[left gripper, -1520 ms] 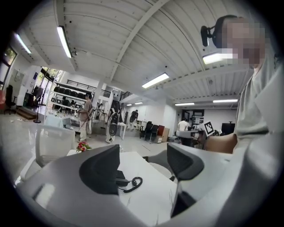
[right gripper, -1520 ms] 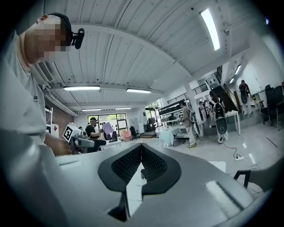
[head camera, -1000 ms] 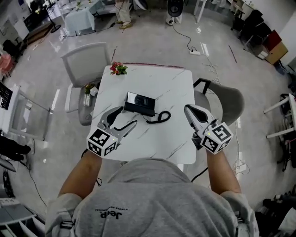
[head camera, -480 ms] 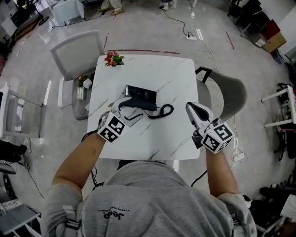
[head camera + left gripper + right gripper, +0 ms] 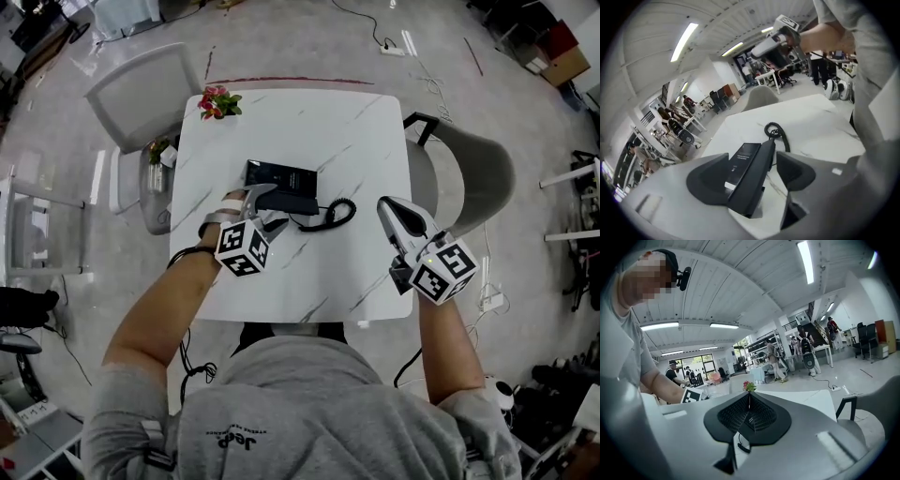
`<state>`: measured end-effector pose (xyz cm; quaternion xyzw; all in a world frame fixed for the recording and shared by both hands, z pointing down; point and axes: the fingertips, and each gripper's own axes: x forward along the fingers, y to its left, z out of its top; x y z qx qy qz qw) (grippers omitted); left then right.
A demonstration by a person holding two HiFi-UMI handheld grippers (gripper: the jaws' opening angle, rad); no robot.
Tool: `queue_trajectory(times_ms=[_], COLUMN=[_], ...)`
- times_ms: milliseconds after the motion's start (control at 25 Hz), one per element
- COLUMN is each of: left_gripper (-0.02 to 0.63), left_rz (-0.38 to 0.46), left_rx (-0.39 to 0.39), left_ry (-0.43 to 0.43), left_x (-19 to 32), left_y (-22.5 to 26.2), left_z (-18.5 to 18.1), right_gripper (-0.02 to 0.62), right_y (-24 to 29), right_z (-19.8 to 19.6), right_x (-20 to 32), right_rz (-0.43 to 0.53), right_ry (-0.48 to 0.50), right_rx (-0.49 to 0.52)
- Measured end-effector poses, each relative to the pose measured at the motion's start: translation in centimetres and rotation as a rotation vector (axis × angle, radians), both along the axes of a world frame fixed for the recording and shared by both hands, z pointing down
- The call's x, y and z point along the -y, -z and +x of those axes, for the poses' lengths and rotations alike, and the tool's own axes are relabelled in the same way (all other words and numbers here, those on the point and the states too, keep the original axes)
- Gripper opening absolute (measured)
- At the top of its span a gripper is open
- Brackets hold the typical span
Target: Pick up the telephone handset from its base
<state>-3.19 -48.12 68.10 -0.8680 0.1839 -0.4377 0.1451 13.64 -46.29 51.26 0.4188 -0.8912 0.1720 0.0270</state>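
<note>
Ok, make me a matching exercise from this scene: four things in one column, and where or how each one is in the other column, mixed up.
Things:
1. left gripper
2. right gripper
3. flowers
4. coiled cord

Places or states:
A. at a far corner of the table
B. jaws together, nothing between them
C. lying on the table, between the two grippers
D. jaws apart, one on either side of the handset

Pairs: 1-D, 2-B, 3-A, 4-C.
</note>
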Motion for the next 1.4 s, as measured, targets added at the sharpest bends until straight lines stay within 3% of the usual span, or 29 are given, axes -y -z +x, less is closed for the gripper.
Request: queue_trajectory(times_ms=[280, 560, 680, 840, 1040, 1400], left_gripper=[0.339, 0.273, 0.210, 0.140, 0.138, 0.138], left_rz=[0.085, 0.140, 0.177, 0.109, 0.050, -0.084], left_rx=[0.232, 0.355, 0.419, 0.403, 0.366, 0.135], left_ry=[-0.110, -0.126, -0.154, -0.190, -0.196, -0.069], left_x=[0.8, 1.6, 1.8, 1.3, 0.2, -1.1], left_y=[-4.5, -6.7, -7.3, -6.5, -5.0, 2.6], left_z=[-0.2, -0.3, -0.7, 0.1, 0.9, 1.3], right_gripper=[0.005, 0.005, 0.005, 0.005, 0.005, 0.005], right_y=[-2.2, -3.3, -3.3, -3.2, -2.3, 0.7], right_z=[0.2, 0.4, 0.6, 0.9, 1.0, 1.1], right_x=[0.2, 0.0, -0.1, -0.2, -0.4, -0.7], right_rz=[-0.035, -0.052, -0.056, -0.058, -0.041, -0.010], right_ry=[-0.010, -0.009, -0.013, -0.019, -0.018, -0.026], right_rx=[0.024, 0.034, 0.035, 0.033, 0.038, 0.044])
